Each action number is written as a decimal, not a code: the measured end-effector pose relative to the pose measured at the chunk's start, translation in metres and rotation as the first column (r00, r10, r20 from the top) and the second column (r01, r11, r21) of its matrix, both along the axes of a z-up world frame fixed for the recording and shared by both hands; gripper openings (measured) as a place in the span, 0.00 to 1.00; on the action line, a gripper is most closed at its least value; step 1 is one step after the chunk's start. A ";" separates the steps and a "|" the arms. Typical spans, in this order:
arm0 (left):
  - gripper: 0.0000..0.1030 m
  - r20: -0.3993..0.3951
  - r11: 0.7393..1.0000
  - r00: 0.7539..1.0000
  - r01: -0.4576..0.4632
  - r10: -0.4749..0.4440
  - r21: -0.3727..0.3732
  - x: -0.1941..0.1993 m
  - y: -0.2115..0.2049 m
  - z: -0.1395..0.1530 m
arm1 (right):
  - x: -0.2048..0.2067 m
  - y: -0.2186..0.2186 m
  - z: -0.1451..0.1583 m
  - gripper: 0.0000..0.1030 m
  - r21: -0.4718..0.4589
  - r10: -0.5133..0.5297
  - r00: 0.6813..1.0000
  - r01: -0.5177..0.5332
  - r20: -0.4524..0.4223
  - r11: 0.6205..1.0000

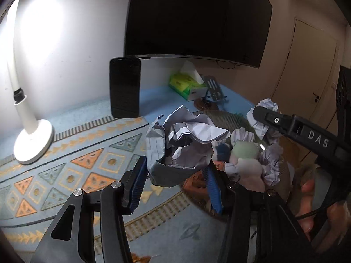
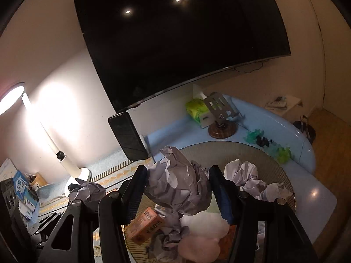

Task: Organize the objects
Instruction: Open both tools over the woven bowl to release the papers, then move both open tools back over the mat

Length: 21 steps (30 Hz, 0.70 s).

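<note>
**Over the basket, each gripper clamped a paper ball**

Above the patterned mat, the left gripper had its jaws closed on a crumpled paper ball, held just beside the round basket. The right gripper gripped another crumpled ball directly over that basket, which held more paper wads and an orange carton.

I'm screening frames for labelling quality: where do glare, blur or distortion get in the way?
Left wrist view: the white desk lamp blows out the wall; the basket's pale soft contents look blurred. Right wrist view: the lamp head flares, ceiling lights reflect in the black wall-mounted screen, whose edges bow from fisheye.
</note>
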State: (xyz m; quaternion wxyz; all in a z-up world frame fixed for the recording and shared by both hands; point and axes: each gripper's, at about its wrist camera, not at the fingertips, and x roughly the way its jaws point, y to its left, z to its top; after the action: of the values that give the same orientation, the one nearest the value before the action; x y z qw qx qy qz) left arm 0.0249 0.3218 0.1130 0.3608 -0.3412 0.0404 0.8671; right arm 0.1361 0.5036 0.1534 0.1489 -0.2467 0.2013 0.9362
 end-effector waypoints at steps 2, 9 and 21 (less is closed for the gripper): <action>0.46 -0.006 1.000 1.000 0.018 -0.018 0.008 -0.004 0.016 0.001 | -0.006 0.009 -0.001 0.58 0.005 -0.016 1.000 0.016 0.002 1.000; 0.84 -0.022 0.999 0.999 0.037 -0.037 0.032 -0.005 0.043 -0.005 | -0.025 0.024 -0.002 0.68 0.070 -0.049 0.996 0.043 0.079 0.997; 0.84 -0.064 0.993 0.993 -0.096 0.100 0.065 0.036 -0.059 -0.002 | 0.014 -0.027 -0.004 0.68 0.049 0.122 0.991 -0.124 0.050 0.991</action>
State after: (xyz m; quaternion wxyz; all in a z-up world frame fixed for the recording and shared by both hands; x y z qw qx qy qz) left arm 0.0610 0.2624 0.1113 0.3266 -0.3021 0.0087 0.8955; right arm 0.1504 0.4766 0.1492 0.1021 -0.2766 0.1576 0.9424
